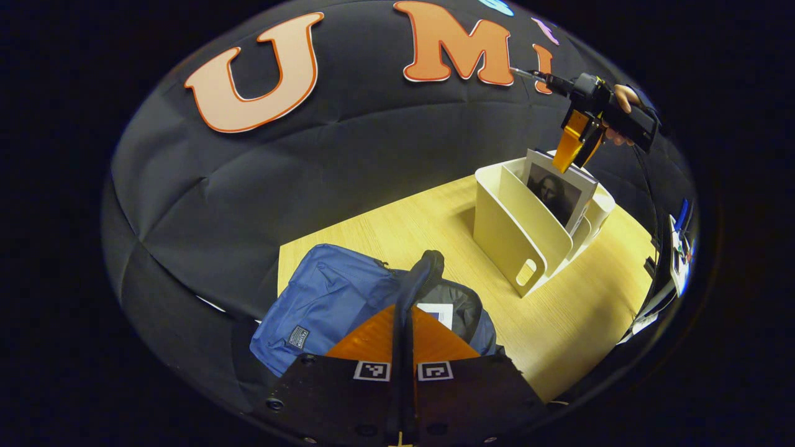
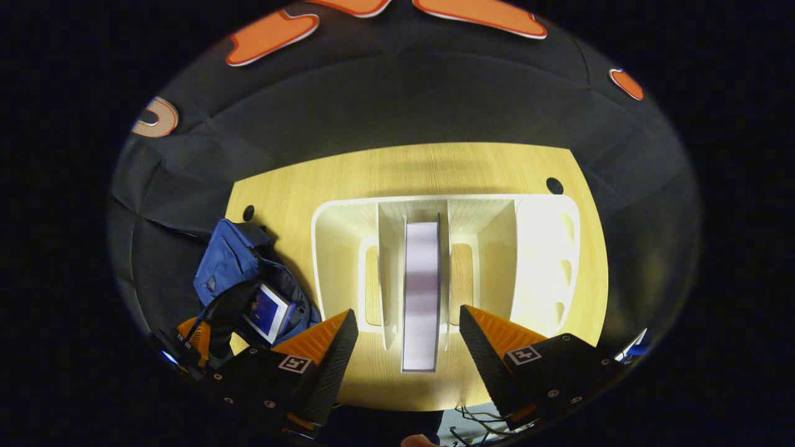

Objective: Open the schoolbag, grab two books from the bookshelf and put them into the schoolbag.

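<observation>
I see the blue schoolbag (image 1: pixel 323 304) lying open at the table's (image 1: pixel 577 323) near corner, a book (image 2: pixel 268 312) already inside. My left gripper (image 1: pixel 402 323) has its jaws pinched on the bag's black strap (image 1: pixel 413 285). In the white bookshelf (image 2: pixel 540 261) a second book (image 2: pixel 421 292) stands upright in a middle slot; my right gripper (image 2: pixel 407 344) hovers over it, jaws spread to either side.

Pale wood-grain table (image 2: pixel 435 167), two round cable holes at its far edge, ten and two o'clock. Black quilted cloth wall (image 1: pixel 348 167) behind. Bright light on tabletop.
</observation>
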Demonstrator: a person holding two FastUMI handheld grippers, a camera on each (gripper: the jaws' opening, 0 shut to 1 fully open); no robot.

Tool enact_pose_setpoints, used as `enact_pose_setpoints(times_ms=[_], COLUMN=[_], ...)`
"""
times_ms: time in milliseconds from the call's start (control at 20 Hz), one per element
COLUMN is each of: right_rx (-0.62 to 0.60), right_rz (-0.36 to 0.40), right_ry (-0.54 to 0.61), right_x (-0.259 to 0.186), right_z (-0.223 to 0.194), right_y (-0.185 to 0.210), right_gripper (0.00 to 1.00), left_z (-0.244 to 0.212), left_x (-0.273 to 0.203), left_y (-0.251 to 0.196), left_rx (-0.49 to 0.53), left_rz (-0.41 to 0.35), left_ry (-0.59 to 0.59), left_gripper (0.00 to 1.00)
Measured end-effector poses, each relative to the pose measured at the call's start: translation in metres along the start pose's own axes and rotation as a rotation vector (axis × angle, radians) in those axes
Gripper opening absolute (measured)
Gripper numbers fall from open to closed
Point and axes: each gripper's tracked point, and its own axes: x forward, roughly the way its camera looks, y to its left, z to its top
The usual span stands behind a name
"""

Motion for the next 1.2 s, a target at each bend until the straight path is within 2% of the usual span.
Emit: enact_pose_setpoints(times_ms=[150,400,450,500,550,600,650,700,750,800,900,1200], right_rx=[0.012,-0.004,0.001,0.007,0.014,0.022,0.015,0.007,0.008,0.006,0.005,0.043], right_rz=[-0.014,-0.045,-0.050,-0.059,-0.059,-0.067,-0.073,-0.079,-0.087,-0.087,-0.079,-0.008], right_ry=[0.037,0.071,0.073,0.075,0.078,0.077,0.079,0.081,0.079,0.076,0.062,-0.009], right_x=[0.016,0.028,0.029,0.031,0.031,0.030,0.033,0.032,0.031,0.030,0.019,-0.045], right_z=[0.004,0.004,0.004,0.004,0.005,0.006,0.005,0.004,0.003,0.004,0.004,0.004], right_y=[-0.002,-0.009,-0.010,-0.013,-0.013,-0.013,-0.013,-0.015,-0.016,-0.014,-0.015,-0.014], right_gripper=[1.00,0.93,0.77,0.70,0.54,0.48,0.36,0.35,0.24,0.33,0.29,0.27], left_z=[-0.003,-0.006,-0.007,-0.007,-0.007,-0.008,-0.008,-0.008,-0.009,-0.008,-0.007,-0.007], left_x=[0.002,0.006,0.007,0.007,0.006,0.006,0.006,0.005,0.005,0.004,0.003,0.003], left_y=[0.002,0.003,0.003,0.002,0.000,0.000,-0.001,0.000,0.000,-0.001,-0.001,0.000], left_rx=[-0.007,-0.022,-0.024,-0.026,-0.027,-0.030,-0.031,-0.033,-0.034,-0.035,-0.033,-0.018], left_rz=[0.001,-0.002,-0.003,-0.005,-0.008,-0.011,-0.012,-0.013,-0.012,-0.013,-0.014,-0.013], left_ry=[0.005,0.018,0.018,0.021,0.021,0.022,0.023,0.024,0.023,0.022,0.019,0.014], left_gripper=[0.02,0.02,0.02,0.02,0.02,0.02,0.02,0.02,0.02,0.02,0.02,0.02])
